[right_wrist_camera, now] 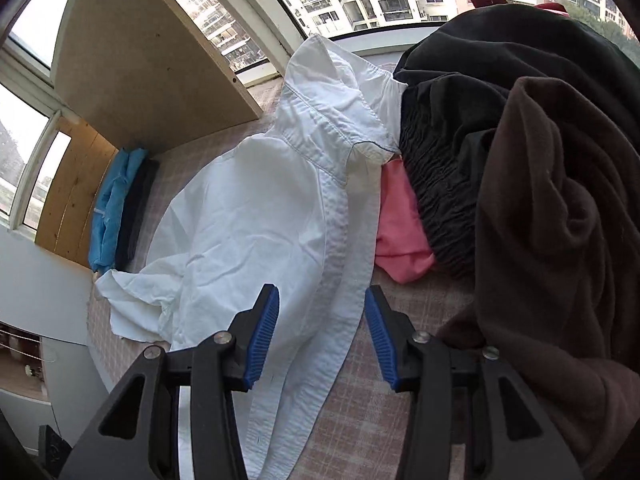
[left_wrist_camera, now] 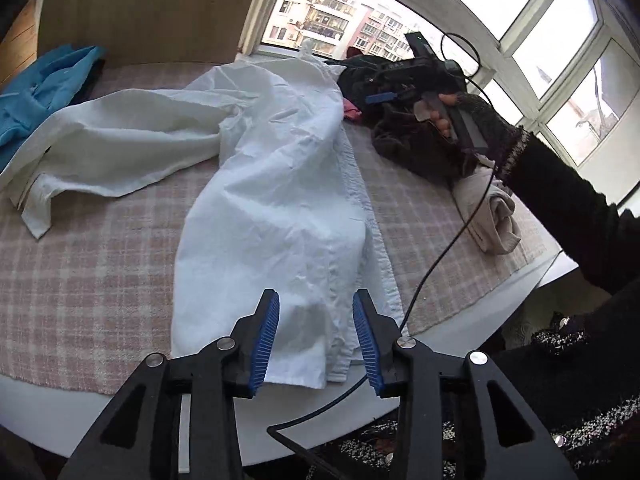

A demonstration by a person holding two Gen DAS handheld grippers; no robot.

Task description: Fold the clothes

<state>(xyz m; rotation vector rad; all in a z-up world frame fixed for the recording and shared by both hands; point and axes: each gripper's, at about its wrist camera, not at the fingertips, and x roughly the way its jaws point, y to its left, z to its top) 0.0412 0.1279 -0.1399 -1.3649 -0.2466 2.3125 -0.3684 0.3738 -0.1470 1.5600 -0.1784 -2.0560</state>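
A white button shirt (left_wrist_camera: 276, 200) lies crumpled lengthwise on the checked pink cloth (left_wrist_camera: 88, 280), one sleeve flung out to the left. My left gripper (left_wrist_camera: 316, 340) hovers open over the shirt's hem near the front edge, nothing between its blue pads. In the right wrist view the same shirt (right_wrist_camera: 256, 232) shows its collar up near the window. My right gripper (right_wrist_camera: 322, 332) stands open above the shirt's button placket, empty. From the left wrist view, a hand in a dark sleeve holds the right gripper body (left_wrist_camera: 424, 76) over the far clothes pile.
A pile of black and brown clothes (right_wrist_camera: 540, 184) with a pink piece (right_wrist_camera: 400, 232) sits right of the shirt. A beige garment (left_wrist_camera: 488, 212) lies at the right edge. Blue folded clothing (left_wrist_camera: 44, 84) rests by the wooden panel. A black cable (left_wrist_camera: 440, 256) trails across the front.
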